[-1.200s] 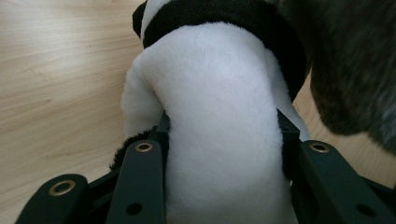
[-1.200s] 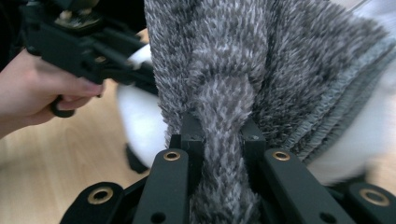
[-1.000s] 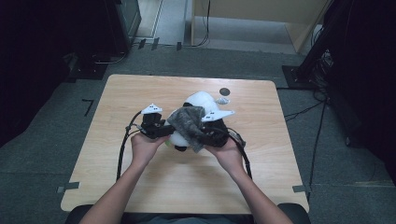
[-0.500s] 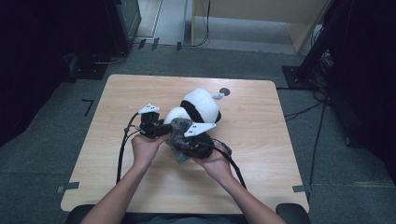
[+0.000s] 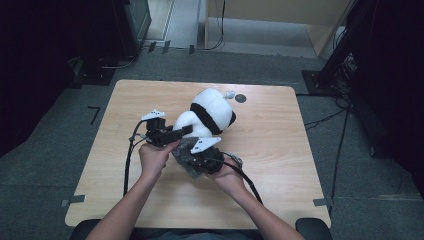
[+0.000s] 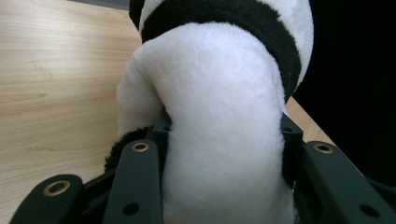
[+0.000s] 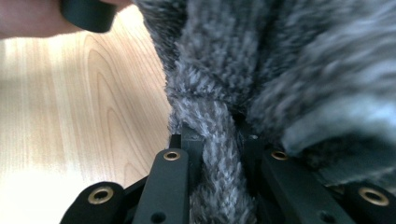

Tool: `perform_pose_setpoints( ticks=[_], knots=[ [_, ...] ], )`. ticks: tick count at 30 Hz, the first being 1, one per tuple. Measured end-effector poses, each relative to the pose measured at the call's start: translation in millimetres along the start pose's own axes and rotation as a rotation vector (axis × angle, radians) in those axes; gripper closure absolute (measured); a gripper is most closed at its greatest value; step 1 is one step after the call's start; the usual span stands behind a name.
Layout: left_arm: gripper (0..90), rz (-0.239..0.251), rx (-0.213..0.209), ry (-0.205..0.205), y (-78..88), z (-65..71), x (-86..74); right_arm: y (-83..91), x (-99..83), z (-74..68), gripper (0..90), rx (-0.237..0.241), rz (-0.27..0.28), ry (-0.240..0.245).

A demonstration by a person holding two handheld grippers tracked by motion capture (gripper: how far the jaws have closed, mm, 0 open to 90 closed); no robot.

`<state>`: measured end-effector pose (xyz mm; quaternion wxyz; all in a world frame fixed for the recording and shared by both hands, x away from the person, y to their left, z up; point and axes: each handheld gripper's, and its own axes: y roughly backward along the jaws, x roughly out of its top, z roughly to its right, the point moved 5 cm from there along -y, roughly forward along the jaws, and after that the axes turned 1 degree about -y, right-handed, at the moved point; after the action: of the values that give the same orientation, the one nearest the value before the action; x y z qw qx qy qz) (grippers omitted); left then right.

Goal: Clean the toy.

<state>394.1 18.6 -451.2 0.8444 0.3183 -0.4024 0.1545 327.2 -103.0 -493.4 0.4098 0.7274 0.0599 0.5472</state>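
Note:
A black-and-white panda plush (image 5: 212, 112) lies on the wooden table (image 5: 280, 150). My left gripper (image 5: 186, 131) reaches in from the left and is shut on a white limb of the panda (image 6: 219, 107), the jaws of the left gripper (image 6: 223, 140) pressing in from both sides. A grey fuzzy cloth (image 5: 184, 154) lies bunched at the panda's near side. My right gripper (image 5: 194, 159) is shut on it. In the right gripper view a fold of the grey cloth (image 7: 261, 60) is pinched between the jaws of the right gripper (image 7: 217, 140).
A small dark disc (image 5: 240, 98) lies on the table just behind the panda. Black cables (image 5: 129, 160) trail from both grippers toward the near edge. Dark equipment and stands surround the table on the floor.
The right gripper has moved left and toward the near edge, pulling the grey cloth down off the panda, whose body now shows more. The left gripper has stayed put.

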Motion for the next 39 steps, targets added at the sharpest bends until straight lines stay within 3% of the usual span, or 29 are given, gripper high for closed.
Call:
perform_pose_setpoints(
  ticks=[8, 20, 24, 32, 36, 39],
  knots=[
    [56.9, 0.025, -0.039, 0.019, 9.0, 1.4, 7.3, -10.5, -7.1, 8.4, 79.0, -0.019, -0.059, -0.031],
    [56.5, 0.026, -0.008, 0.012, 13.6, -8.6, 7.2, 13.3, -10.7, 37.0, 78.7, -0.085, -0.075, -0.065],
    [56.4, 0.032, -0.016, 0.028, 13.8, -11.2, 6.8, 22.8, -11.9, 47.8, 78.8, -0.105, -0.063, -0.088],
    [56.3, 0.028, 0.013, 0.024, 15.9, -18.3, 6.4, 42.9, -12.4, 65.9, 78.8, -0.132, -0.017, -0.158],
    [56.3, 0.024, 0.007, 0.051, 15.4, -23.3, 5.3, 52.4, -11.3, 71.9, 78.8, -0.141, 0.01, -0.177],
    [56.3, 0.024, 0.031, 0.034, 16.5, -25.5, 5.4, 60.0, -9.2, 75.2, 78.8, -0.149, 0.038, -0.183]
  ],
)
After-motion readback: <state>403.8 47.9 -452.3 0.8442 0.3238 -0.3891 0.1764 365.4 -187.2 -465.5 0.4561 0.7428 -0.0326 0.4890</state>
